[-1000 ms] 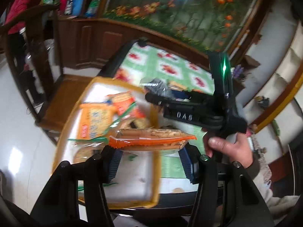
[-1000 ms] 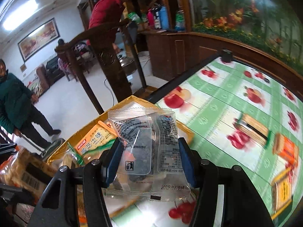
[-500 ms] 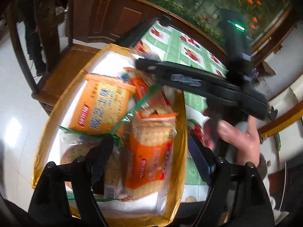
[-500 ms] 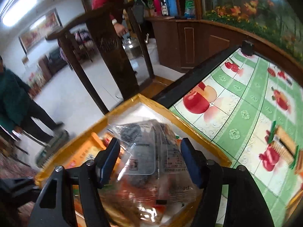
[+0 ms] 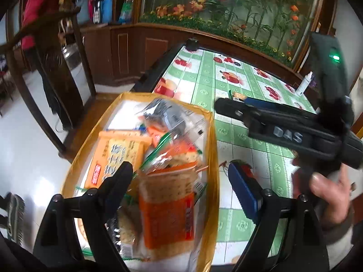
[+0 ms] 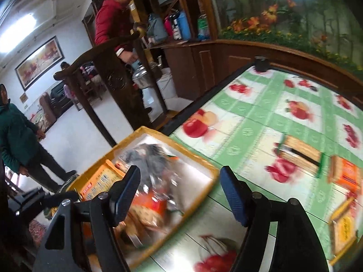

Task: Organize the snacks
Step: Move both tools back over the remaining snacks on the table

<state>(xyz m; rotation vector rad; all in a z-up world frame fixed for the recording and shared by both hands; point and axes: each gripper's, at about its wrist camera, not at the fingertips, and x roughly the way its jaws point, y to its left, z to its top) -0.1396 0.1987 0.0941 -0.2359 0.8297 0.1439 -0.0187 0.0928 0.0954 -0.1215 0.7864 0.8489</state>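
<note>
The left gripper (image 5: 181, 176) hangs over the yellow tray (image 5: 213, 158) with its jaws spread wide and nothing between them. The tray sits at the left edge of the tabletop (image 5: 226, 77), which carries a green checked cloth printed with fruit, and part of the tray juts out past that edge. Inside it lies a heap of snack packets: an orange cracker pack (image 5: 168, 215) nearest the left gripper, a yellow biscuit pack (image 5: 118, 151) beside it toward the tray's outer side, and a clear packet with dark contents (image 5: 168, 115) at the tray's far end, resting on the others.

The right gripper (image 6: 179, 188) hovers above the tray's inner rim, its jaws also apart and empty. In the right wrist view more snacks lie loose on the cloth toward the right edge of the tabletop, well apart from the tray: a cracker sleeve (image 6: 301, 154), just beside it an orange packet (image 6: 347, 174), and nearer the camera a yellow packet (image 6: 344, 231).
</note>
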